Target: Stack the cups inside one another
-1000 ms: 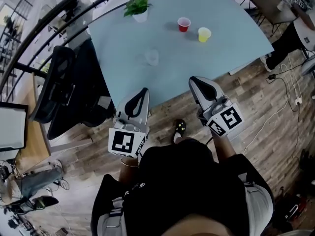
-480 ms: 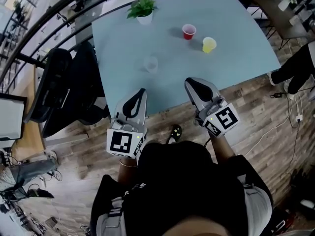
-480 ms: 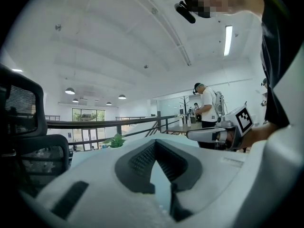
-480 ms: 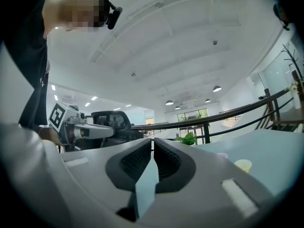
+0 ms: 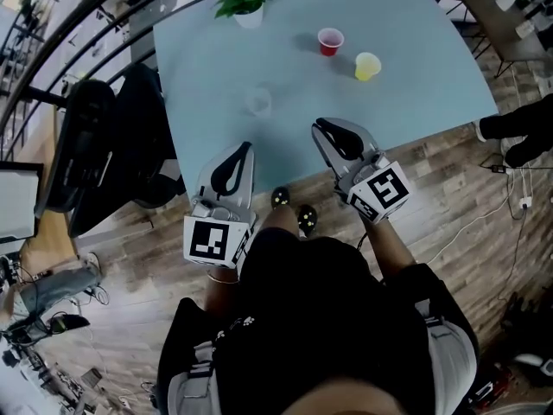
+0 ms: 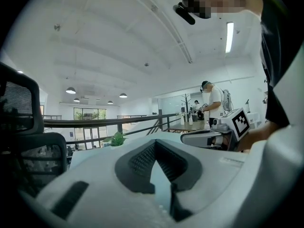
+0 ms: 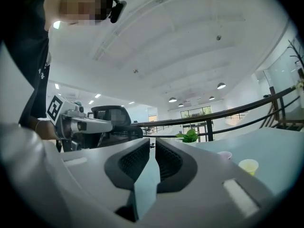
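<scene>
Three cups: all are found upright on the pale blue tabletop (image 5: 415, 93), each apart from the others, and none is stacked.
Red cup: one small red plastic cup (image 5: 329, 41) is seen towards the far side, right of the middle.
Yellow cup: one small yellow plastic cup (image 5: 367, 66) is set just to the right of the red one and a little nearer, without touching it.
Clear cup: one transparent plastic cup (image 5: 257, 102) is placed left of the other two and nearer, well apart from both.
Two grippers: both are held side by side over the near edge of the table, pointed towards its far side, and all three cups are left untouched.
Left gripper: the left gripper (image 5: 242, 150) is clenched, its pad tips pressed together with nothing grasped; the clear cup is seen beyond it, slightly to the right.
Right gripper: the right gripper (image 5: 324, 130) is released by a narrow slit only, its jaws having just been opening; nothing is caught between the pads, and the red and yellow cups are seen beyond it, to the right.
One plant: a small green plant in a white pot (image 5: 244, 3) is stood at the far left of the table.
One chair: a black mesh office chair (image 5: 95, 145) is parked left of the table.
Two shoes: a pair of dark shoes with pale spots (image 5: 294, 208) is seen on the wooden plank floor (image 5: 449, 206), between the two grippers.
</scene>
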The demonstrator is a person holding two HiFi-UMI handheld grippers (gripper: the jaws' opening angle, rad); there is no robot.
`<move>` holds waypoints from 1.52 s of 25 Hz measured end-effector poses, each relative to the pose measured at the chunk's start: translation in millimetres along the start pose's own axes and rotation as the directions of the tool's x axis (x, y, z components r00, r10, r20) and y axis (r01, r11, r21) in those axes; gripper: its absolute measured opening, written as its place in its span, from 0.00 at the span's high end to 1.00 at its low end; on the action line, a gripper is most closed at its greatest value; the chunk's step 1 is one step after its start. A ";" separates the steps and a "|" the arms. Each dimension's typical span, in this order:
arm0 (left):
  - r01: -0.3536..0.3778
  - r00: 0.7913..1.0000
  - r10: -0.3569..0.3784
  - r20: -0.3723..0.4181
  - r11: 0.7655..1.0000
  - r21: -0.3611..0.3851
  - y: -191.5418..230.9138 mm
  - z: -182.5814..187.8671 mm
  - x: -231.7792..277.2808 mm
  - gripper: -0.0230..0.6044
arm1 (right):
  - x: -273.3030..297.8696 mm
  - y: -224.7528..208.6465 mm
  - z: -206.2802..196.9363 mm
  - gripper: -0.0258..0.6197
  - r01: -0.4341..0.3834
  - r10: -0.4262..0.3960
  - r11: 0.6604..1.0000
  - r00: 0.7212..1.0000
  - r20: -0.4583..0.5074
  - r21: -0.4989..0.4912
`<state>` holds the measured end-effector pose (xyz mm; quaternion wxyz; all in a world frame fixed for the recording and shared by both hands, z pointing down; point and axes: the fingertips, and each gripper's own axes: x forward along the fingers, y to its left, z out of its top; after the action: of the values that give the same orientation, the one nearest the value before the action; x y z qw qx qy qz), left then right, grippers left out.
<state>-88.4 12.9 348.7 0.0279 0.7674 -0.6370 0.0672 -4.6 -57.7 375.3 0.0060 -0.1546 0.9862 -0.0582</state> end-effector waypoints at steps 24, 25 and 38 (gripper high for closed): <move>-0.132 0.990 0.130 -0.049 0.990 -0.042 80.0 -17.7 38.7 0.98 | 129.5 -26.3 -84.0 0.57 -0.160 0.154 0.987 0.966 -0.208 -0.011; -0.140 0.989 0.137 -0.053 0.989 -0.043 82.9 -18.7 40.1 0.98 | 133.6 -26.6 -88.0 0.57 -0.169 0.162 0.985 0.962 -0.218 -0.015; -0.230 0.970 0.225 -0.089 0.971 -0.058 110.0 -25.6 38.4 0.98 | 169.6 -28.9 -149.3 0.43 -0.254 0.212 0.965 0.899 -0.383 -0.063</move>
<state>-191.2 -41.8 374.7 0.0722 0.6846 -0.7210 0.0794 -161.7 -120.0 528.1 -0.1832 -0.0216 0.9824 -0.0302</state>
